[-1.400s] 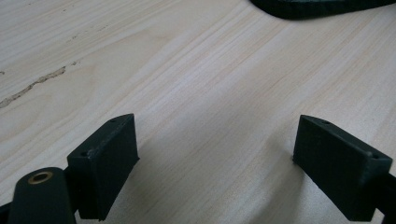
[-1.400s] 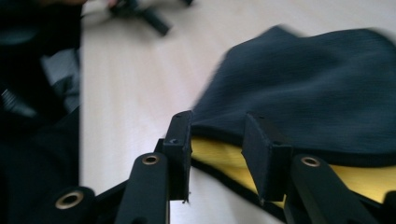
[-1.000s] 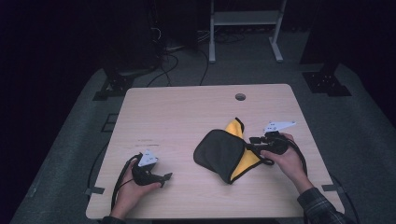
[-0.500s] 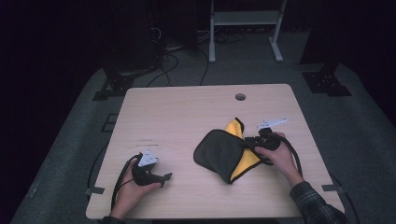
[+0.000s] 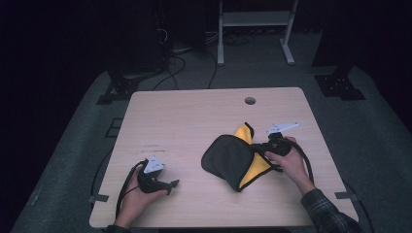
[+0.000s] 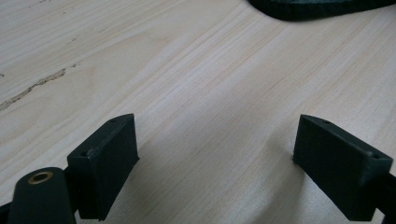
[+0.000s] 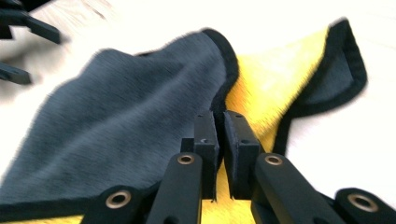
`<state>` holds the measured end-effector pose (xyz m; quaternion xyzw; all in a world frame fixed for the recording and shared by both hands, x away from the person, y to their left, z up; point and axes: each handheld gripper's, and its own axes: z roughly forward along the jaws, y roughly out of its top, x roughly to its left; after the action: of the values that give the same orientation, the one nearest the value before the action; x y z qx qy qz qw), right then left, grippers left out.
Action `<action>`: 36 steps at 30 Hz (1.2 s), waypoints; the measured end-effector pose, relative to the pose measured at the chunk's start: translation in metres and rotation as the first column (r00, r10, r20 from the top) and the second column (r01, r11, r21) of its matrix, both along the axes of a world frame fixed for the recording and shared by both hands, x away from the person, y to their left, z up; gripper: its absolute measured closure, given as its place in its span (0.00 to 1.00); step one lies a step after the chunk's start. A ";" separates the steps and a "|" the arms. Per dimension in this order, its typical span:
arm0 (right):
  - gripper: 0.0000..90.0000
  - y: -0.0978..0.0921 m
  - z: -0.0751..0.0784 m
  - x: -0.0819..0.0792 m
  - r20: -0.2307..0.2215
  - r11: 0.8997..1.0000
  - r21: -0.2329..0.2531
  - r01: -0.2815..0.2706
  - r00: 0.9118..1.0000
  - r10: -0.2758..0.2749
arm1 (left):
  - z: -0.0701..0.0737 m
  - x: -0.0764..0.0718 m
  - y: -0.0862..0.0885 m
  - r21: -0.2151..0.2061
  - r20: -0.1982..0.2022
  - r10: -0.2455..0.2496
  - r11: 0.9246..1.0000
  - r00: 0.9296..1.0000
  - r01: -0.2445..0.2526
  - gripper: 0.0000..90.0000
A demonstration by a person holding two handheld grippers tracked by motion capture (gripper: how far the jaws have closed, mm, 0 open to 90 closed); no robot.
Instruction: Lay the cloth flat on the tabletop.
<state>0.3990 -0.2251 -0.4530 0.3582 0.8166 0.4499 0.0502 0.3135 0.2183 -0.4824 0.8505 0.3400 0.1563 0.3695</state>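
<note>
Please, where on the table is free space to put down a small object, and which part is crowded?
Free: the far half of the table, between the far edge with its round hole and the cloth; also the bare strip between the left gripper and the cloth. Crowded: the near right, where the right gripper clamps the cloth.

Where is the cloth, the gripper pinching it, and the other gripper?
cloth [image 5: 228, 158], high view, on its grey side.
right gripper [image 7: 220, 128], right gripper view, between its closed fingertips.
left gripper [image 6: 215, 154], left gripper view, between its spread fingertips.

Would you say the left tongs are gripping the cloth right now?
No, the left tongs stand wide open over bare table, with the cloth lying apart beyond them.
</note>
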 end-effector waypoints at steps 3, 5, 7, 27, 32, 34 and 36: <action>0.94 0.006 0.012 -0.005 0.021 0.999 0.023 -0.022 1.000 0.021 | 0.000 0.000 0.000 0.000 0.000 0.000 1.000 1.000 0.000 0.14; 0.94 0.012 0.022 -0.008 0.043 0.998 0.039 -0.045 0.998 0.043 | 0.000 0.000 0.000 0.001 0.000 -0.001 1.000 1.000 0.001 0.14; 0.94 0.020 0.030 -0.010 0.063 0.996 0.053 -0.072 0.996 0.069 | 0.000 0.000 0.000 0.001 0.000 0.000 1.000 1.000 0.000 0.14; 0.94 0.137 0.050 -0.028 0.113 0.940 0.061 -0.335 0.938 0.327 | 0.015 -0.004 -0.004 -0.047 0.045 -0.048 0.998 0.998 0.050 0.23; 0.80 0.153 0.040 -0.028 0.078 0.935 0.074 -0.346 0.937 0.341 | 0.016 -0.005 -0.010 -0.047 0.047 -0.080 0.995 0.996 0.083 0.24; 0.76 0.155 0.038 -0.030 0.081 0.935 0.064 -0.348 0.936 0.343 | 0.015 -0.006 -0.012 -0.040 0.040 -0.091 0.995 0.995 0.093 0.24; 0.73 0.153 0.041 -0.032 0.093 0.933 0.074 -0.352 0.934 0.345 | 0.015 -0.007 -0.014 -0.035 0.040 -0.095 0.995 0.995 0.097 0.24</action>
<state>0.3674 -0.0725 -0.4124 0.1918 0.8435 0.5015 -0.0145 0.3067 0.2047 -0.4672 0.8557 0.2945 0.1481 0.3988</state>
